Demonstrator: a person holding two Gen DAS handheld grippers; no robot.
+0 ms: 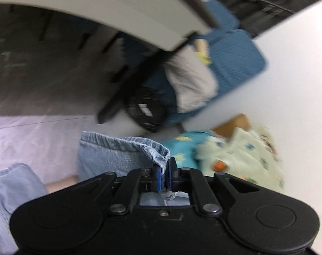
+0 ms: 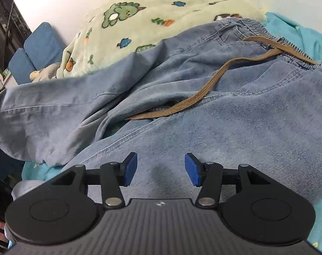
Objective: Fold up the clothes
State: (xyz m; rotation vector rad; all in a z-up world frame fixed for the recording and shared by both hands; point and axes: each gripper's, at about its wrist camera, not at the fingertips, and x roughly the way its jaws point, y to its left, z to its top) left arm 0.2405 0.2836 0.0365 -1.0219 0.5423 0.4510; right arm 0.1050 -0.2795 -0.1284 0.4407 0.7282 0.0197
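Note:
Light blue denim jeans (image 2: 224,110) with an elastic waistband and a brown drawstring (image 2: 203,93) lie spread over the bed in the right wrist view. My right gripper (image 2: 161,169) hovers just above the denim, open, with nothing pinched between its blue pads (image 2: 130,169). In the left wrist view my left gripper (image 1: 163,175) is shut on a hem edge of the jeans (image 1: 127,155), and the cloth hangs lifted from the pads. The picture there is blurred.
A pale green cartoon-print blanket (image 2: 139,21) lies behind the jeans on a teal sheet (image 2: 305,36). Blue cushions (image 1: 235,59), a black round object (image 1: 146,110) and a white desk edge (image 1: 118,10) stand beyond the bed. A white wall (image 1: 288,63) is to the right.

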